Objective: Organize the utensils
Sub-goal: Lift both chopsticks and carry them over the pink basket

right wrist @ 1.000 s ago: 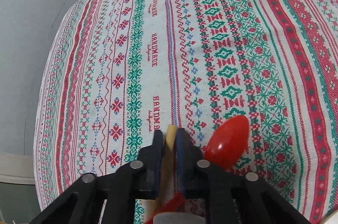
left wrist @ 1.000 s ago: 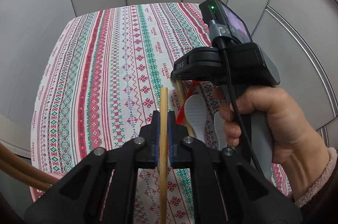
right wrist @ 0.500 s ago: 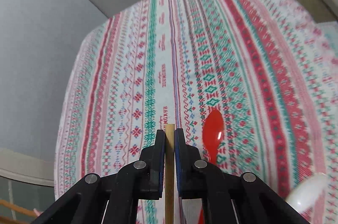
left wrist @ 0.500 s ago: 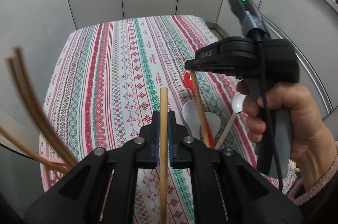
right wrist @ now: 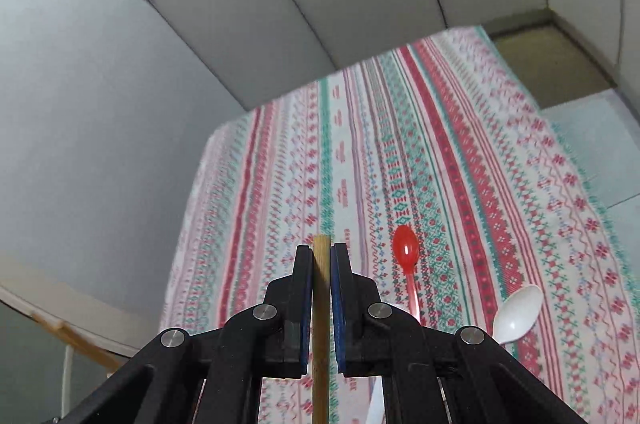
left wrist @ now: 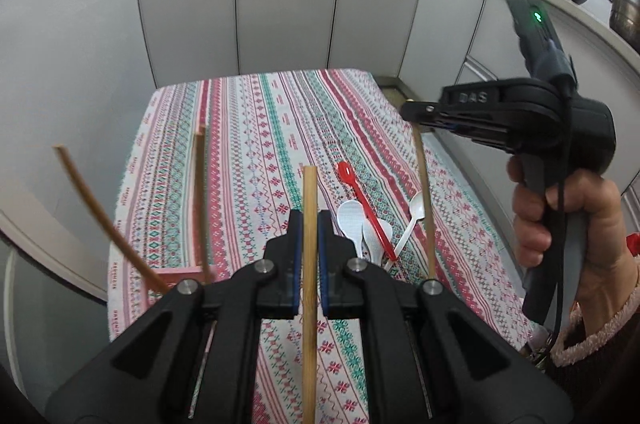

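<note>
At the bottom centre of the left wrist view, the left gripper point(left wrist: 309, 224) is clamping a straight, pale wooden chopstick point(left wrist: 309, 264) between its blue-lined pads, the stick passing lengthwise through the nearly closed jaws and ending just beyond the fingertips. In the right wrist view the right gripper point(right wrist: 321, 260) is likewise pinching a second chopstick point(right wrist: 321, 320), a square-ended wooden rod whose tip is only just clearing the pads; seen from the left wrist view, this stick point(left wrist: 424, 208) is hanging downward from the black tool at the right of the frame. A hand point(left wrist: 568, 224) with a fleecy pink cuff is gripping that tool's handle, the tool raised above the table. Beyond the left gripper's fingers, at mid-frame, a glossy red plastic spoon point(left wrist: 362, 196) is lying diagonally across a small cluster of white plastic spoons point(left wrist: 360, 228), all resting on the tablecloth point(left wrist: 256, 152), a woven fabric with lengthwise red, green and white patterned stripes. At the lower left, more brown sticks point(left wrist: 104, 220) are standing up from a pink container point(left wrist: 176, 274); blur obscures their number. At the top of the frame, smooth grey cabinet doors point(left wrist: 288, 4) are closing off the scene under a cluttered countertop.
</note>
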Demonstrator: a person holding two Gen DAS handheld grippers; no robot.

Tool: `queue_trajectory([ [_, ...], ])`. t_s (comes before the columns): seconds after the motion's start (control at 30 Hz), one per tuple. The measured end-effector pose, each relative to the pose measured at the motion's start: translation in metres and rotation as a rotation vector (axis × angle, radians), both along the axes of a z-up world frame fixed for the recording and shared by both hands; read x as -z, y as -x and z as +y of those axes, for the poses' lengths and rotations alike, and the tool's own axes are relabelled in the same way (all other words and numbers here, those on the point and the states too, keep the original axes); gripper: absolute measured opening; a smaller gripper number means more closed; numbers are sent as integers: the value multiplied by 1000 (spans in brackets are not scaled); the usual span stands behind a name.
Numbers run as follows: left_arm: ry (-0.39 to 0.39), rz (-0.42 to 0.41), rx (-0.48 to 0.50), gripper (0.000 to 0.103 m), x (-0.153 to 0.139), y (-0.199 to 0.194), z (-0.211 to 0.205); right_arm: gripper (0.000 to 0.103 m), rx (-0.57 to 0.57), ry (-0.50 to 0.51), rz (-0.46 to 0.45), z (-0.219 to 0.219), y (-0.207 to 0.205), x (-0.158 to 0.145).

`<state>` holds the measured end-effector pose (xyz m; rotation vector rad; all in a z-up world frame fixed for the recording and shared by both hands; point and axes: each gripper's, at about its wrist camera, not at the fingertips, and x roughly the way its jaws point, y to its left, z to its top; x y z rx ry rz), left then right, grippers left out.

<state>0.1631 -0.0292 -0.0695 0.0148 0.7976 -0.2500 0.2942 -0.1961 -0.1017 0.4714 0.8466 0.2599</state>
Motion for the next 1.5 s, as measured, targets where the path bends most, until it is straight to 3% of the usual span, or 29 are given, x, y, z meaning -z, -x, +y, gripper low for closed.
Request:
queue_trajectory([
  [0.43,108,-142,11,8,-53,28,37,7,-1,-13,-188,19,58,-61],
  [0.73,231,-361,-112,8,-73,32,95,7,-22,-29,-353,70,75,-88],
  [0.93,271,-474,-185,8,-55,19,119,7,-17,-38,-495,113,78,-88],
  [1.17,280,-514,-262,8,-29,-4,136,7,18,-3,-590,155,66,-80],
  [1.5,192,-572,-266,8,-9,-18,128,8,18,56,-599,180,46,-51],
])
